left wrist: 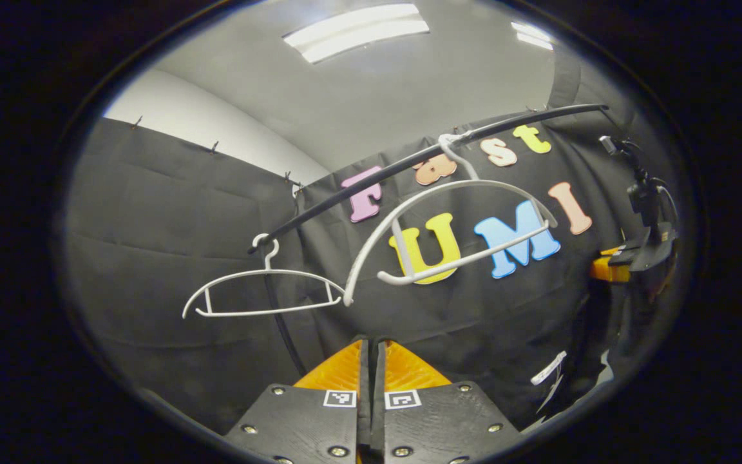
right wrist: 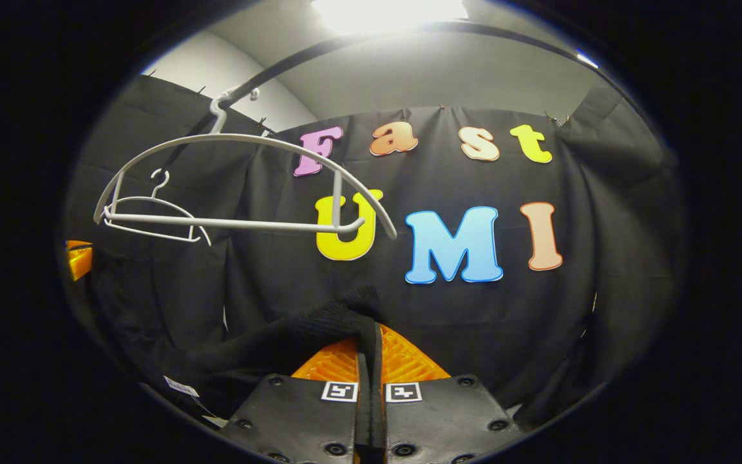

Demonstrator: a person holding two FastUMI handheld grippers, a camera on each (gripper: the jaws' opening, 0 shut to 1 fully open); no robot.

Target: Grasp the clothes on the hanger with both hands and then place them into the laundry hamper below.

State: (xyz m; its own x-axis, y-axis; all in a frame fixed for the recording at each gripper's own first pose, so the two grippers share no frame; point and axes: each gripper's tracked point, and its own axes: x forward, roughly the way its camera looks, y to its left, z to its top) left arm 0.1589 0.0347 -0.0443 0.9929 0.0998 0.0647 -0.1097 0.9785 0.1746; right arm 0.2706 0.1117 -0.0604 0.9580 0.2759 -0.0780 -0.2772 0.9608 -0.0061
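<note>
A black knitted garment [right wrist: 319,325] bunches over my right gripper [right wrist: 371,351], which is shut on it. The cloth trails down to the left, with a white tag [right wrist: 181,386] near its lower edge. In the left gripper view the same garment [left wrist: 577,348] hangs dark at the lower right under the other gripper [left wrist: 641,248], its tag [left wrist: 548,368] showing. My left gripper [left wrist: 371,361] is shut, with only a thin dark line between its fingers and no fabric visible there. Two bare white hangers [left wrist: 261,293] [left wrist: 448,232] hang on the black rail [left wrist: 422,158].
The rail [right wrist: 268,74] arches overhead in the right gripper view, with the large hanger [right wrist: 236,183] and the small one [right wrist: 152,216] at the upper left. The rail's stand pole [left wrist: 281,322] drops just left of my left gripper. Black booth cloth backs everything.
</note>
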